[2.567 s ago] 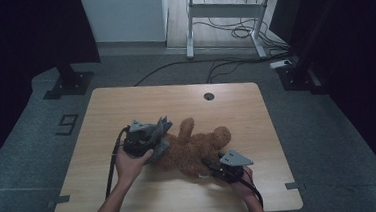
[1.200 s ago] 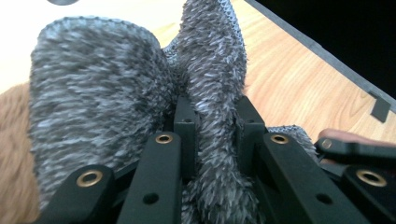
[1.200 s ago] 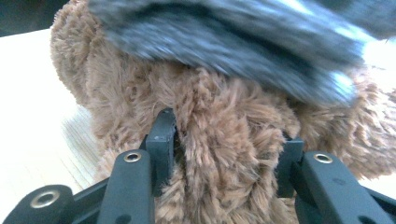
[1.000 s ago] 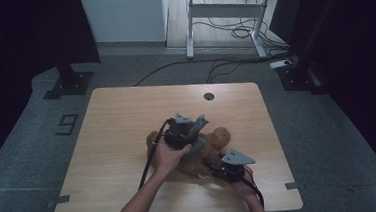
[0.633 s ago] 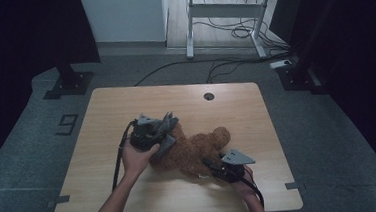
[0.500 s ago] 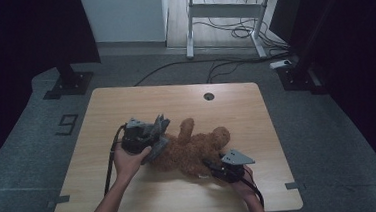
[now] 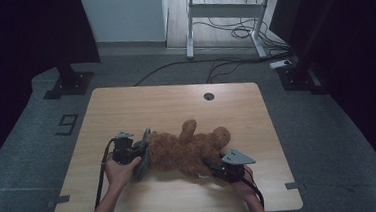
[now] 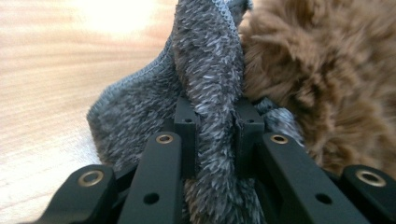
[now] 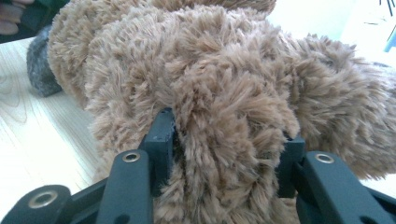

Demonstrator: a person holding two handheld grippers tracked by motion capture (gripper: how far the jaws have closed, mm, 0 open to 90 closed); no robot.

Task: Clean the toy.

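Brown teddy bear (image 7: 191, 148) lying mid-table on the wooden table (image 7: 175, 102), left gripper (image 8: 215, 126) clamped on a grey fuzzy cloth (image 8: 210, 70) pressed against the bear's left end, right gripper (image 9: 224, 140) clamped on a plush limb at its right end.

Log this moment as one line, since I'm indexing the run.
left gripper: shut on grey cloth, against teddy bear | right gripper: shut on teddy bear | bear lying on table
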